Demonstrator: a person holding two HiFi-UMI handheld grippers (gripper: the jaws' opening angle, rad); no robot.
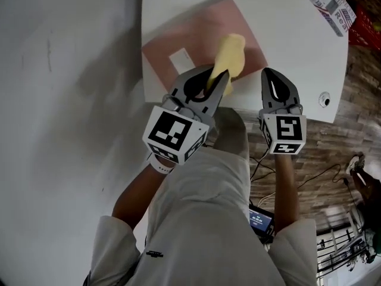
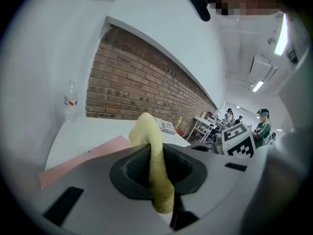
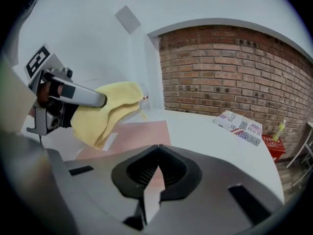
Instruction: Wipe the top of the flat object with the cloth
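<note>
Jaws of the left gripper (image 1: pixel 220 76) closed on the yellow cloth (image 1: pixel 231 53), pinching it mid-length. Bunched end out past the tips, narrow tail trailing back through the hollow between the jaws. Hangs over the flat pink object (image 1: pixel 199 31), above the part nearest the tabletop's near edge; touching it or just clear, cannot tell. Jaws of the right gripper (image 1: pixel 267 72) tip to tip, nothing between them. Sits just right of the cloth, apart from it, over the white tabletop (image 1: pixel 297 58) beside the pink object's right corner and close to the near edge. White label (image 1: pixel 180 60) on the pink object, left of the cloth. Pink object askew, filling the tabletop's near left corner. Printed box (image 1: pixel 326 0) toward the far right edge. Clear bottle (image 2: pixel 71 102) upright at the tabletop's far edge.
</note>
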